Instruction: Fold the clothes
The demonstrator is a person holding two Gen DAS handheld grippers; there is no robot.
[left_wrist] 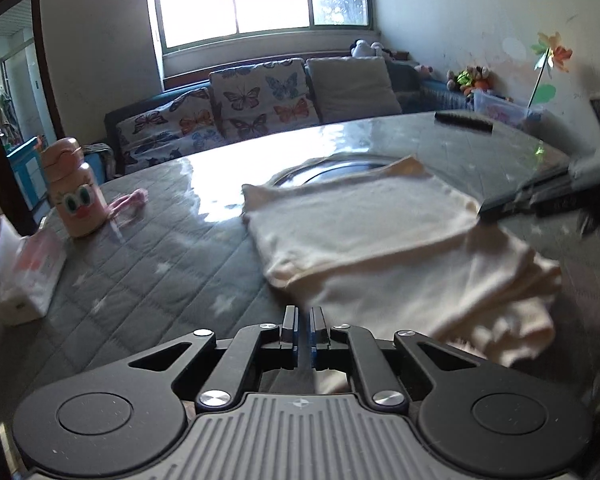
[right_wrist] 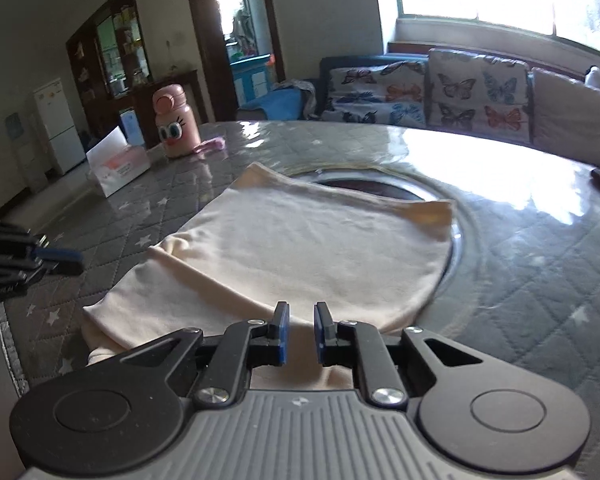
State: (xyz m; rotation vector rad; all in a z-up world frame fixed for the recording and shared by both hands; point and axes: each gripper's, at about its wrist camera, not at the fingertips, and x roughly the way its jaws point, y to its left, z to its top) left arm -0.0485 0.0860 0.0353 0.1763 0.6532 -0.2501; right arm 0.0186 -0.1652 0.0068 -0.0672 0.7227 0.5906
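A cream garment (left_wrist: 360,232) lies folded in layers on the grey quilted table (left_wrist: 160,272). In the right wrist view the garment (right_wrist: 320,240) spreads flat in front, its far edge over a round metal-rimmed recess (right_wrist: 380,188). My left gripper (left_wrist: 304,320) hovers at the garment's near edge, its jaws almost together with nothing seen between them. It also shows as the left gripper (right_wrist: 76,262) off the cloth's left side. My right gripper (right_wrist: 301,322) hangs over the near fold, jaws a little apart and empty. From the left, the right gripper (left_wrist: 484,212) reaches the cloth's right edge.
A pink cartoon bottle (left_wrist: 76,196) with a pink strap (left_wrist: 128,204) and a tissue box (left_wrist: 28,276) stand at the table's left. A dark remote (left_wrist: 464,120) lies at the far right. A sofa with butterfly cushions (left_wrist: 260,96) sits behind.
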